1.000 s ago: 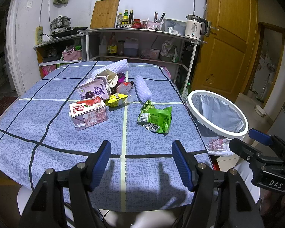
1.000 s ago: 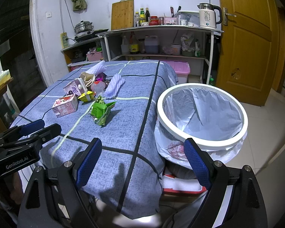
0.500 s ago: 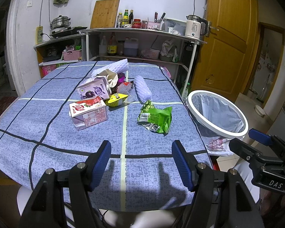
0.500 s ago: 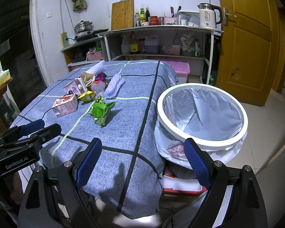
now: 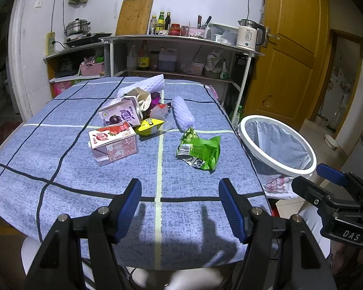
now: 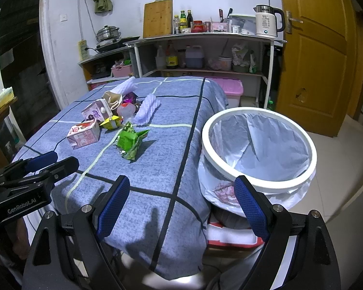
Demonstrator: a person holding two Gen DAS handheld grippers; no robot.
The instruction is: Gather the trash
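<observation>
Trash lies on the blue checked tablecloth (image 5: pixel 60 169): a green snack bag (image 5: pixel 200 148) (image 6: pixel 129 141), a red-and-pink carton (image 5: pixel 113 143) (image 6: pixel 83 136), a purple carton (image 5: pixel 121 116), a yellow wrapper (image 5: pixel 148 126), two white foam sleeves (image 5: pixel 182 113) and crumpled paper (image 5: pixel 140 97). A white-rimmed bin with a liner (image 5: pixel 277 145) (image 6: pixel 259 147) stands off the table's right edge. My left gripper (image 5: pixel 180 209) is open and empty over the near table edge. My right gripper (image 6: pixel 181 205) is open and empty, between the table corner and the bin.
A shelf unit (image 5: pixel 181 55) with bottles, a kettle (image 5: pixel 248 33) and a cutting board stands behind the table. A wooden door (image 5: pixel 290 48) is at the right. A pink lidded box (image 6: pixel 231 91) sits on the floor by the shelf.
</observation>
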